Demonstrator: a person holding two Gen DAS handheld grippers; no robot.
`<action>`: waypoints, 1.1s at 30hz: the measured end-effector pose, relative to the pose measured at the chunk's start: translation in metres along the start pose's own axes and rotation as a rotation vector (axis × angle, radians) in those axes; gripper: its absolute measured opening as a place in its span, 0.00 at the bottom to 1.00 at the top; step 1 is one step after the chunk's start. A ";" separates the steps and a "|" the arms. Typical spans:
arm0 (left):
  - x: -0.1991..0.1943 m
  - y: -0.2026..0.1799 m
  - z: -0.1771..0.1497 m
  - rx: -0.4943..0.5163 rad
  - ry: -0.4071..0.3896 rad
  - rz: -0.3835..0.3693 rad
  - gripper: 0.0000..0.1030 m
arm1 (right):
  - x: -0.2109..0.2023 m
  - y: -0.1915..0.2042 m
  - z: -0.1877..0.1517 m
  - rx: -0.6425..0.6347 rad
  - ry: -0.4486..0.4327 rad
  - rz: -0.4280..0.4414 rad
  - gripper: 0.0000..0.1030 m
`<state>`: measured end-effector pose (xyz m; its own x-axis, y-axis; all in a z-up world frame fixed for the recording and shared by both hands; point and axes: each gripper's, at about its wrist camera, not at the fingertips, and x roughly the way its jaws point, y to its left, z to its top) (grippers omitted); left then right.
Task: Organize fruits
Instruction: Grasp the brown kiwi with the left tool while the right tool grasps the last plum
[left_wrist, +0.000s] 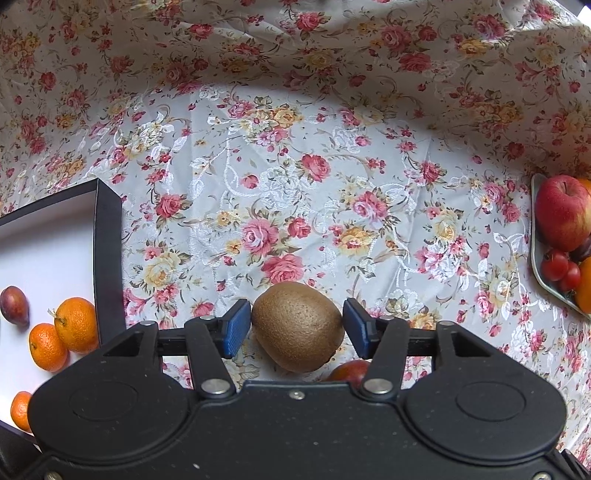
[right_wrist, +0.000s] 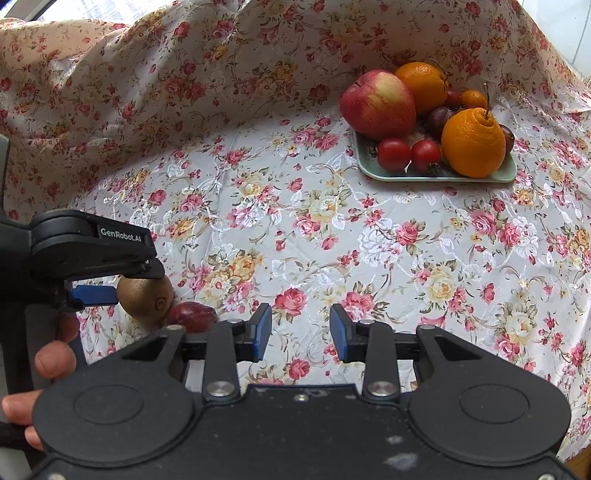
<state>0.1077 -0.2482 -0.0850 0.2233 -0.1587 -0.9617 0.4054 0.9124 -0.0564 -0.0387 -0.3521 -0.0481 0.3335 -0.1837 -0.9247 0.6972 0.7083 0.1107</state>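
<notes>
Between the blue pads of the left gripper (left_wrist: 297, 326), a brown kiwi (left_wrist: 298, 326) is sitting on the flowered tablecloth (left_wrist: 295, 184) with a dark red plum (right_wrist: 192, 316) touching it, and the jaws are standing spread just clear of its sides, not pinching it. Off to one side, mandarins (left_wrist: 75, 325) and a plum are already lying in the white, dark-rimmed box (left_wrist: 107, 240), while the right gripper (right_wrist: 300, 332) is hovering with jaws parted on nothing. Judging by this, sorting is only partly done: an apple (right_wrist: 376, 103), oranges and cherry tomatoes (right_wrist: 408, 154) are waiting on the green tray (right_wrist: 439, 177).
</notes>
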 end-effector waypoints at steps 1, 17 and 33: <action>0.000 0.000 0.000 0.003 -0.004 -0.001 0.58 | 0.001 0.002 0.000 -0.003 0.002 0.002 0.35; -0.002 0.022 0.008 -0.046 -0.014 0.062 0.56 | 0.018 0.030 0.007 -0.022 0.037 0.053 0.35; -0.005 0.047 0.005 -0.076 -0.003 -0.016 0.52 | 0.039 0.068 0.004 -0.048 0.077 0.067 0.35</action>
<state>0.1306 -0.2064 -0.0817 0.2203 -0.1749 -0.9596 0.3401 0.9358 -0.0925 0.0244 -0.3133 -0.0752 0.3269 -0.0830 -0.9414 0.6431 0.7494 0.1573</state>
